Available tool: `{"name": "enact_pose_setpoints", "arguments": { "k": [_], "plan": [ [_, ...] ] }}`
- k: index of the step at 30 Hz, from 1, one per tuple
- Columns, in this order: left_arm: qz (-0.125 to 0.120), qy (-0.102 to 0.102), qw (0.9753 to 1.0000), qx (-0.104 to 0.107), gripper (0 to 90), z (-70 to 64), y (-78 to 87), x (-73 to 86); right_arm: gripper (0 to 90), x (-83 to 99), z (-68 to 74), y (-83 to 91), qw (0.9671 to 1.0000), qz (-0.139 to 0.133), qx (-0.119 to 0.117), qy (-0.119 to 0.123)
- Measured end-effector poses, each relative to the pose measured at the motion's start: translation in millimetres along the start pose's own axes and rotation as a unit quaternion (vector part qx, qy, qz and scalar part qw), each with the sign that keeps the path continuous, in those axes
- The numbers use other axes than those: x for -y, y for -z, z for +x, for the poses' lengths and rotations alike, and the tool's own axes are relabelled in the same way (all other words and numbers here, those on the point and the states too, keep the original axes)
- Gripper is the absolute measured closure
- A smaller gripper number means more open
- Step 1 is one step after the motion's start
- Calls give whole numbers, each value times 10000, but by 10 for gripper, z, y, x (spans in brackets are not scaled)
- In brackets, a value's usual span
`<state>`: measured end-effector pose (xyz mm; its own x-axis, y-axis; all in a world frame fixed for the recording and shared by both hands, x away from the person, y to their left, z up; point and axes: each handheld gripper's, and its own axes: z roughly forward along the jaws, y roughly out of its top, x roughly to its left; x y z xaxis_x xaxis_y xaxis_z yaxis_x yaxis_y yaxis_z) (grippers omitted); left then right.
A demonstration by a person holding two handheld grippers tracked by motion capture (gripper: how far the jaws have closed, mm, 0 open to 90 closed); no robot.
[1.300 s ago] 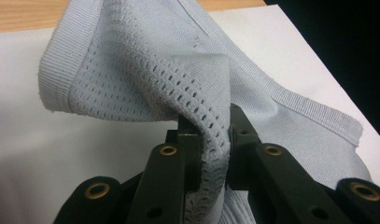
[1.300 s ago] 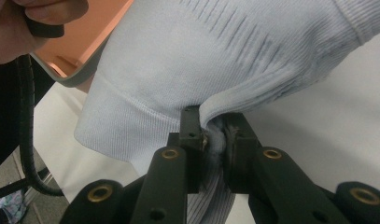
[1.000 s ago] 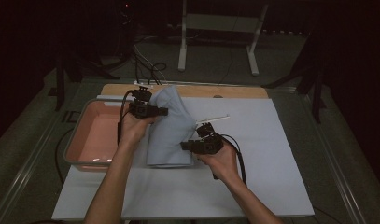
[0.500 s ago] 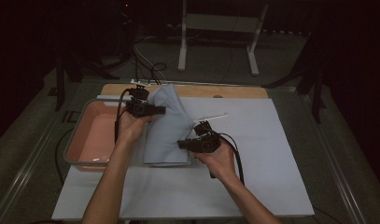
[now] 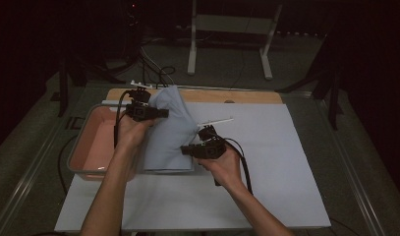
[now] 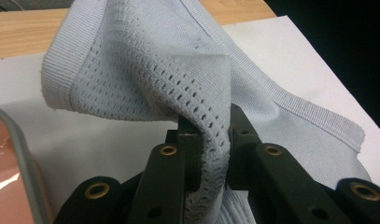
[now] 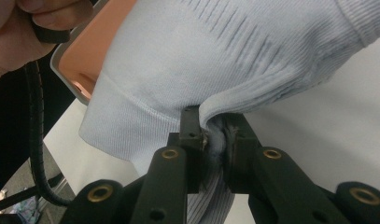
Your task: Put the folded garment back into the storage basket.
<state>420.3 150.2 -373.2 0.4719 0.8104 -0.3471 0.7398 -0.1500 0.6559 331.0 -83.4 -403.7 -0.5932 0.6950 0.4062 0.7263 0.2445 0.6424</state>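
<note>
Pale blue knit garment [image 5: 169, 132] lies lengthwise front-to-back, pinched by both tongs.

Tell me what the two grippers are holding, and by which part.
Both pinch the light blue knit garment: left gripper on a perforated fold, right gripper on a bunched fold.

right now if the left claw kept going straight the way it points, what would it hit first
The left claw is already shut on a fold of the pale blue knit garment, so more of that fabric comes first. Beyond it lie the white sheet and the wooden board's edge, though depth is unclear.
</note>
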Motion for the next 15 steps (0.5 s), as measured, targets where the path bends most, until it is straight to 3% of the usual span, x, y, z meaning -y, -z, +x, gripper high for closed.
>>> {"name": "enact_pose_setpoints", "arguments": {
  "k": [15],
  "plan": [
    [-32, -19, 9999, -155, 807, 95, 175, -39, 804, -118, 142, -110, 9999, -9, -125, 29]
  ]
}}
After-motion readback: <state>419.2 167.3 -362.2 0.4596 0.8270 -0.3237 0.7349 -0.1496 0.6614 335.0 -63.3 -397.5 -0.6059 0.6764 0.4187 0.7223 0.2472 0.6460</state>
